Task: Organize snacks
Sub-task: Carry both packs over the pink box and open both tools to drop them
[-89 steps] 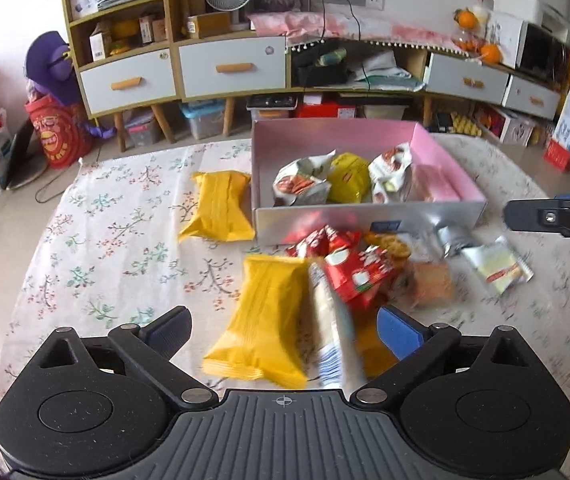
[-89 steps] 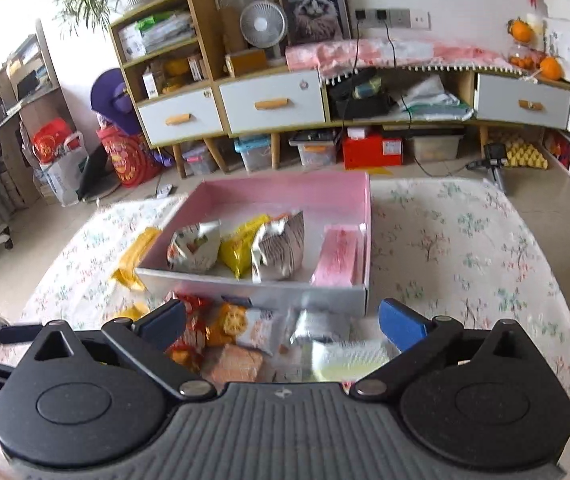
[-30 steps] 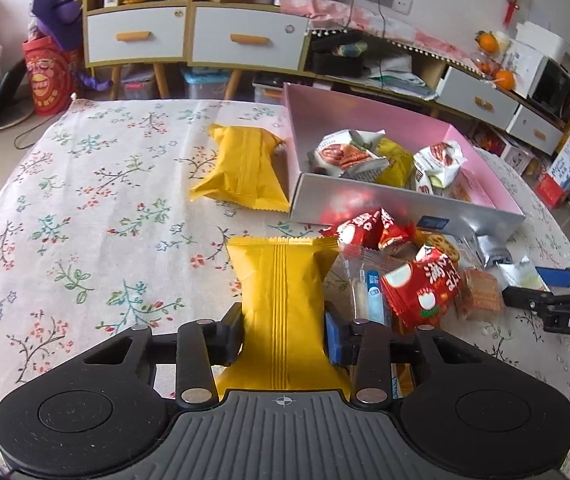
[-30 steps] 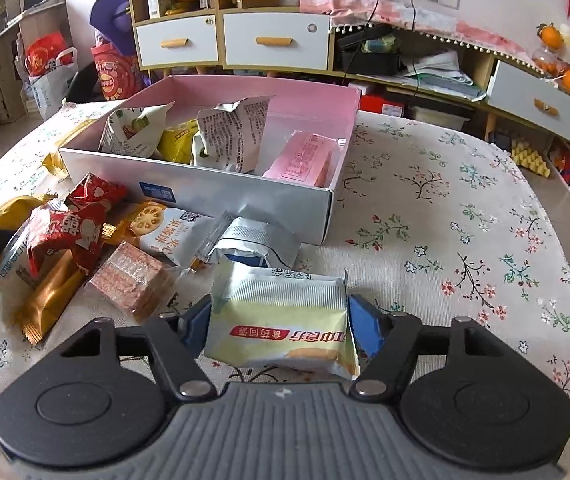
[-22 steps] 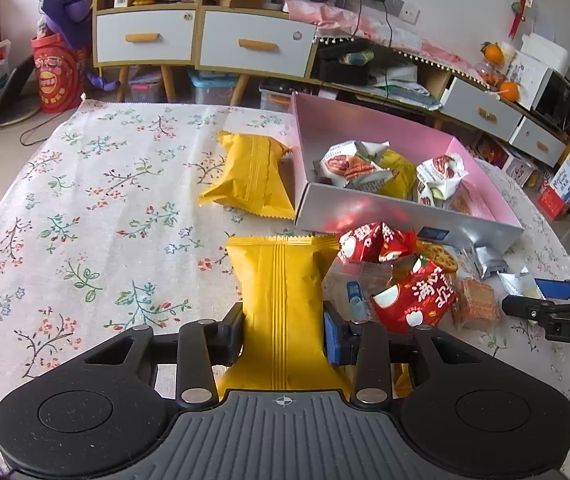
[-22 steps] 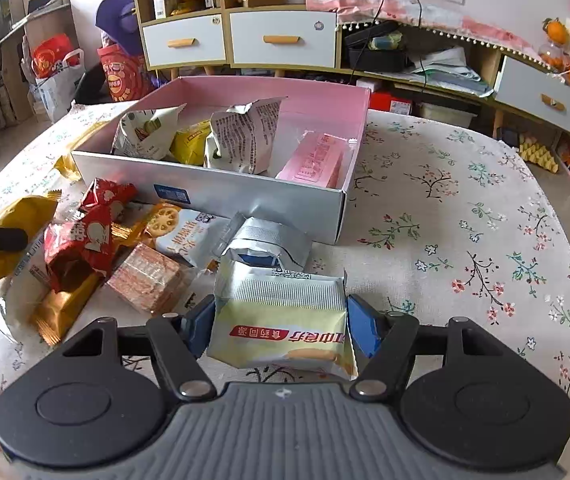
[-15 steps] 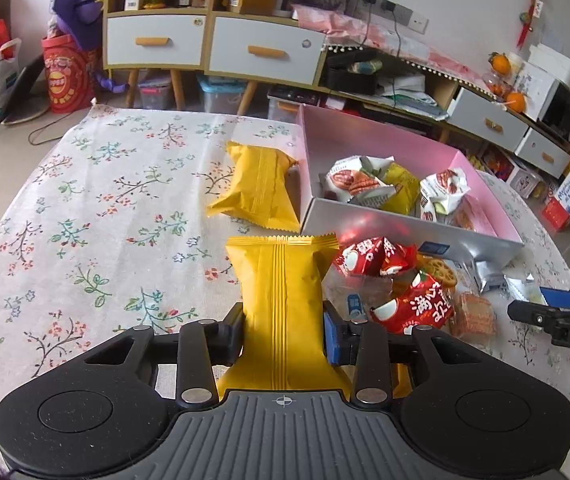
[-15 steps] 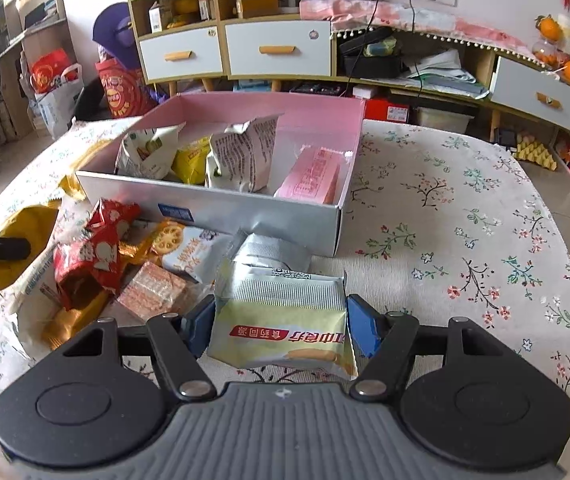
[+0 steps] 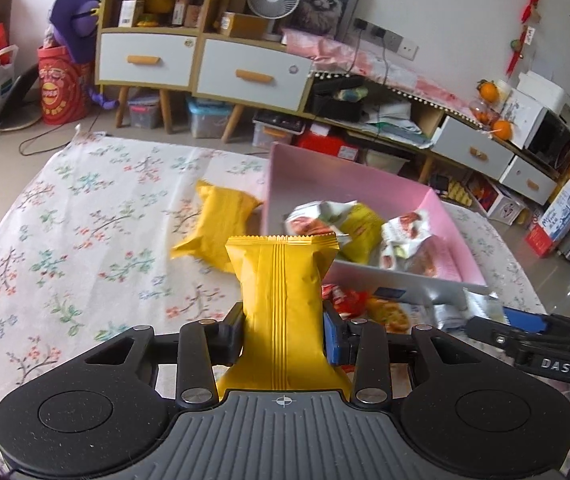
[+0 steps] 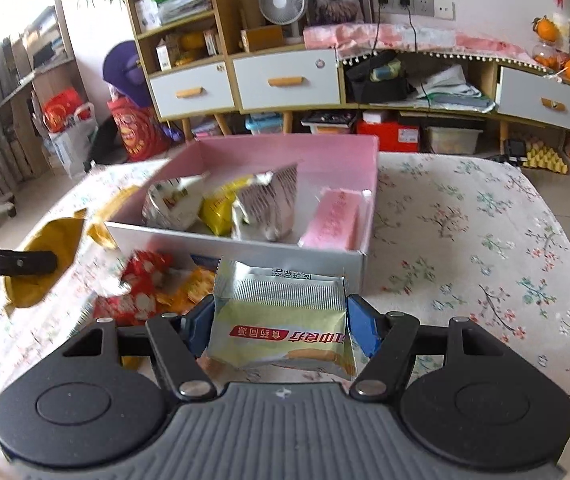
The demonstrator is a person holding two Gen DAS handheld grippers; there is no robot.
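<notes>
1. Between the left gripper's [image 9: 283,330] fingers, a yellow snack bag [image 9: 281,304] is clamped upright at its waist, lifted off the table.
2. Between the right gripper's [image 10: 279,326] fingers, a pale biscuit packet [image 10: 281,330] is pinched flat.
3. Ahead of both, the pink box [image 10: 369,200] holds sorted snacks, likely their destination.
4. Beside the box, loose red packets [image 10: 141,284] wait.

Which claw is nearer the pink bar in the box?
Right. The right claw faces the box's near wall just before the pink bar; the left claw is toward the box's opposite end.
</notes>
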